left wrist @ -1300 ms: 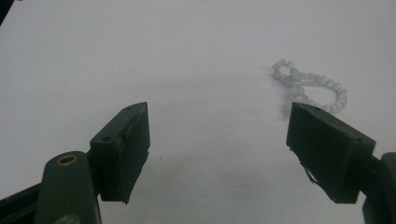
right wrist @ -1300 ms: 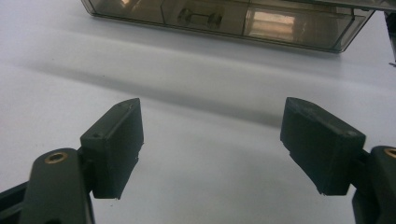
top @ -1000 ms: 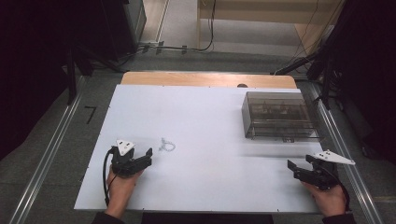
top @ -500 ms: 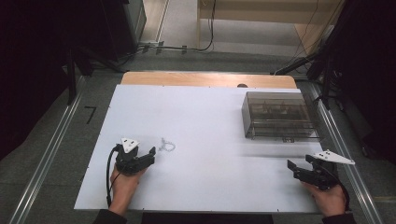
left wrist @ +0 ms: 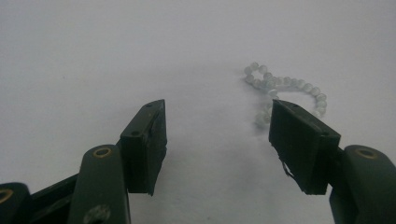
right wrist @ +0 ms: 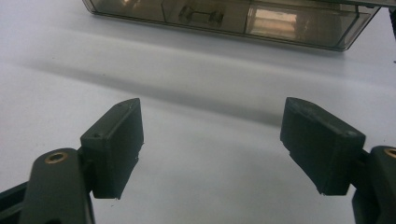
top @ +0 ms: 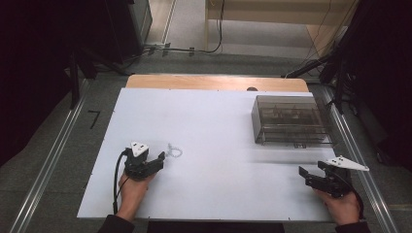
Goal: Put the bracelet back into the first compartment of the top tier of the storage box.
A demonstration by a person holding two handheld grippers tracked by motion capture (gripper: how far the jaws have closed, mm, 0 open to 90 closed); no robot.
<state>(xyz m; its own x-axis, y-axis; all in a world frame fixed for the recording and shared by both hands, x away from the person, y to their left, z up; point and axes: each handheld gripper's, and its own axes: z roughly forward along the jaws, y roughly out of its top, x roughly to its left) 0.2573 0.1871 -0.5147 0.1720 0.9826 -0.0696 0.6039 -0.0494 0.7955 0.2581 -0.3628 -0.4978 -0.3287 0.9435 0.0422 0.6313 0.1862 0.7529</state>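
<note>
We had the left gripper (top: 156, 160) at lower left of the high view, its jaws just closing but apart, gripping nothing; the bead string (left wrist: 280, 91) lay just past its right jaw. Our right gripper (top: 311, 174), lower right, stood released near the box (top: 291, 121).

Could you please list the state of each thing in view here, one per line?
Bead bracelet: lying loose on the table, just ahead of the left gripper's right-hand pad, not gripped.
Left gripper: open, jaws have just been closing, nothing between them.
Right gripper: open, empty.
Clear plastic box: closed, resting on the white table.
</note>
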